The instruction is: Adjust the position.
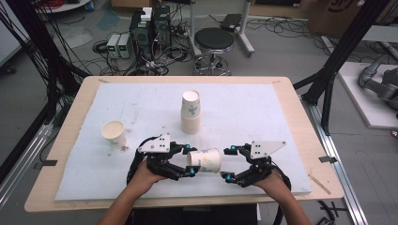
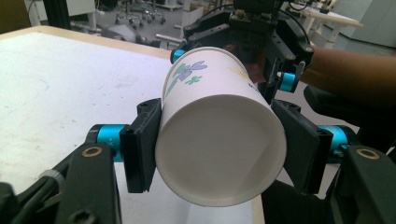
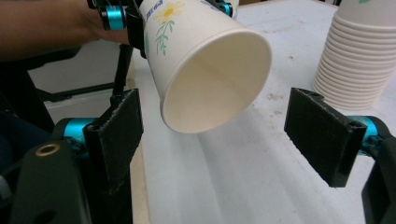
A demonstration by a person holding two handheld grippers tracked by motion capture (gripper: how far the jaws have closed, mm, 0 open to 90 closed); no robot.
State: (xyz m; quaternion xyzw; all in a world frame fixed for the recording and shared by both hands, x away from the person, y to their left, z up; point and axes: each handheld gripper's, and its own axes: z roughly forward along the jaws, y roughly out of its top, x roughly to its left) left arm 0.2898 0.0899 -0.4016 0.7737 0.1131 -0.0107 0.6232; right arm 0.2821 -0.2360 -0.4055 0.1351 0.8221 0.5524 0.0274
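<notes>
Paper cup point(image 1: 205, 160) clamped sideways in left gripper point(image 1: 189, 161); right gripper point(image 1: 227, 164) spread.

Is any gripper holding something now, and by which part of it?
The left gripper holds a paper cup sideways, its jaws pressing the wall near the closed base. The right gripper is open and holds nothing.

A white paper cup point(image 1: 204, 161) printed with a blue-purple flower, green leaves and a yellow daisy lies between black grippers with turquoise joints, left gripper point(image 1: 189, 162) and right gripper point(image 1: 228, 164). At 12 o'clock, a stack of white cups point(image 1: 191, 111) bears a faint blue-green motif. At 10 o'clock, 1 cream-lined cup point(image 1: 113, 133) sits on the white mat point(image 1: 253, 112) over a pale wooden table point(image 1: 300, 122).
</notes>
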